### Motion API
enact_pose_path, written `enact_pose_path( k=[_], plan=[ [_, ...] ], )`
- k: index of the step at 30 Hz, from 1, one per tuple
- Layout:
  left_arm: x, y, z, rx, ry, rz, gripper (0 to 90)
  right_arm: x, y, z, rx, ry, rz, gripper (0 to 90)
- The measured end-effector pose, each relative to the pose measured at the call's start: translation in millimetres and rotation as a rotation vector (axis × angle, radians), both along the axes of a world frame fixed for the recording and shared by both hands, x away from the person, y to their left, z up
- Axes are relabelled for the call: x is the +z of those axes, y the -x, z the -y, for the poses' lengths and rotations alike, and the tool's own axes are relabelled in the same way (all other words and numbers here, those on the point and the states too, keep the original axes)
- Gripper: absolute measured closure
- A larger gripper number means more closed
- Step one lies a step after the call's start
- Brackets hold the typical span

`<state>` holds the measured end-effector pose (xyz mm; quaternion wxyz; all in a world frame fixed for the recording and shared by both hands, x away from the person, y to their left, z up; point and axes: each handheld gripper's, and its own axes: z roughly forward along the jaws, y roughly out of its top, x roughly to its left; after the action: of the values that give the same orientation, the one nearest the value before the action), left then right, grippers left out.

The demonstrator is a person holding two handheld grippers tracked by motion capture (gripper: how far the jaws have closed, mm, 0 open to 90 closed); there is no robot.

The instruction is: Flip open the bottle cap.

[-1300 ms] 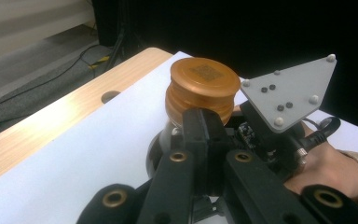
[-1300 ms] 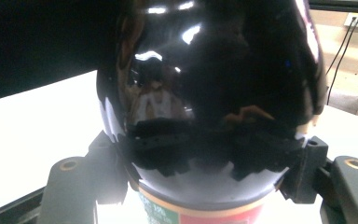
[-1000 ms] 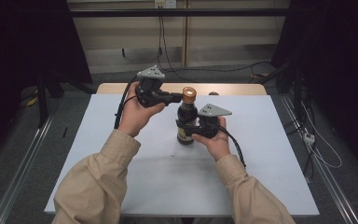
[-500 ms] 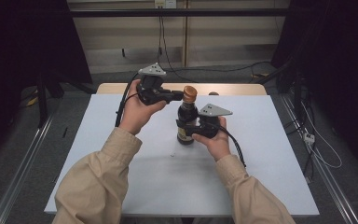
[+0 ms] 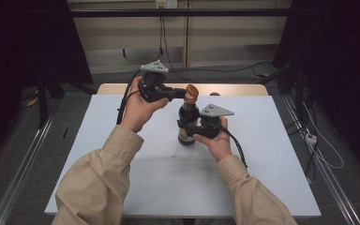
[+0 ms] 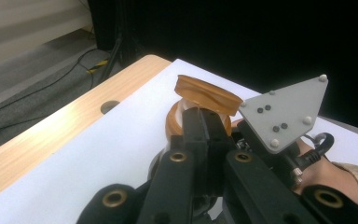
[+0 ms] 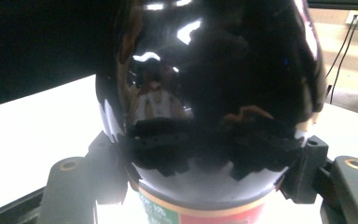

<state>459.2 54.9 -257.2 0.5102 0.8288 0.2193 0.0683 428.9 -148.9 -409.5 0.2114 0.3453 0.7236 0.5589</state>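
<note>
Your left gripper (image 5: 180, 93) has its jaws pressed together, their tips right against the neck of the dark bottle (image 5: 187, 123), just below its orange flip cap (image 6: 208, 95), which stands tilted open above the jaw tips. The bottle stands upright on the white desk (image 5: 122, 140). Your right gripper (image 5: 187, 129) has its jaws clamped on the bottle's round body, one on each side, with the label's upper edge just beneath them.
</note>
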Motion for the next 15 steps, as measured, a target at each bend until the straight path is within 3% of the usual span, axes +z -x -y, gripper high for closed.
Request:
enact_pose_path(
  k=[2,15],
  plan=[
    [0.1,0.0,1.1,0.001,0.015,-0.001,90.0,-0.1,0.0,0.2,0.0,-0.001,0.0,31.1],
    [1.8,-0.1,2.4,0.008,0.015,0.004,90.0,-0.4,-0.1,-0.5,-0.003,-0.001,0.003,31.0]
  ],
)
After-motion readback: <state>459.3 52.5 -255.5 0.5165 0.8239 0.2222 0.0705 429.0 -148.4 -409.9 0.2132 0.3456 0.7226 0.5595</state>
